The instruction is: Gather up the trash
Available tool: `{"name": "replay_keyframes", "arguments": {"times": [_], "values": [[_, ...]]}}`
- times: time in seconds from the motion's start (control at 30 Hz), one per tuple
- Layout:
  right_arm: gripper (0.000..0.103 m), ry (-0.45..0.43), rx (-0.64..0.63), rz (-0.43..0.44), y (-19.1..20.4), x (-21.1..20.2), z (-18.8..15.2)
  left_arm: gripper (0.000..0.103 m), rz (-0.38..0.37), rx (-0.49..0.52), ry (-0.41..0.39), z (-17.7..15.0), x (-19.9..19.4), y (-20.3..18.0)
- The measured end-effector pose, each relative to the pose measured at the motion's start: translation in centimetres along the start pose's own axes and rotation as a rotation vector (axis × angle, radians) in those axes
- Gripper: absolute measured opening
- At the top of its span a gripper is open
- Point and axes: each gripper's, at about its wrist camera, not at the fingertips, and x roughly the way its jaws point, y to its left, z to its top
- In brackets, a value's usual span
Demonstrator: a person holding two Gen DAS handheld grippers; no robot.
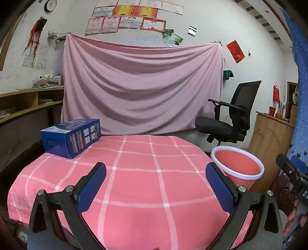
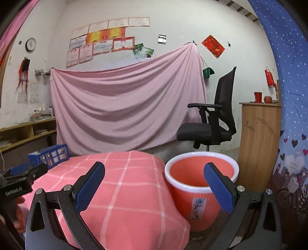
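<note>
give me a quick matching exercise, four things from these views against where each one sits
Things:
1. blue box
2. bin
3. office chair
4. left gripper

Places:
a. on the floor beside the table
b. open above the checked cloth
c. far left corner of the table
d. in front of the pink sheet, right side

Pairs: 1-c, 2-a, 3-d, 4-b

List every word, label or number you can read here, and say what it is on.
"DA": cut-off white letters on the right gripper's body.
White lettering on the left gripper's body: too blurred to read.
Blue box, wall certificates, red wall sign, bin sticker: too small or blurred.
</note>
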Motion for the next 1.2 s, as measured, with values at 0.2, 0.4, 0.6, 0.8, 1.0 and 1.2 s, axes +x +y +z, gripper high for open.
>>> {"name": "replay_keyframes", "arguments": {"times": [0.2,0.4,0.6,0.8,1.0,1.2], "values": [[0.103,-0.021,0.010,0.001,0.3,-0.5,-0.3,0.101,0.022,0.021,-0.035,-1.0,-1.2,0.6],[0.103,-0.007,-0.005,0.008,1.4,-0.6,-1.1,0.101,0.042,0.036,-0.054,-1.7,-1.5,0.5],[0.103,0.004,-0.032,0.002,2.0,0.2,-1.6,0.101,0.044,0.021,-0.060,-2.4,-0.9,0.7],[0.103,0.023,-0.045,0.020,2.4,0.6,-1.9,0.101,0.051,0.021,-0.045,-2.8,-0.3,0.6],[0.103,0.030,-0.072,0.047,3.4,0.6,-2.1,0.101,0.043,0.034,-0.045,-3.0,-0.3,0.1],[0.103,0.051,-0.054,0.026,3.0,1.0,-2.1,0.101,0.049,0.025,-0.048,-3.0,-0.2,0.1]]}}
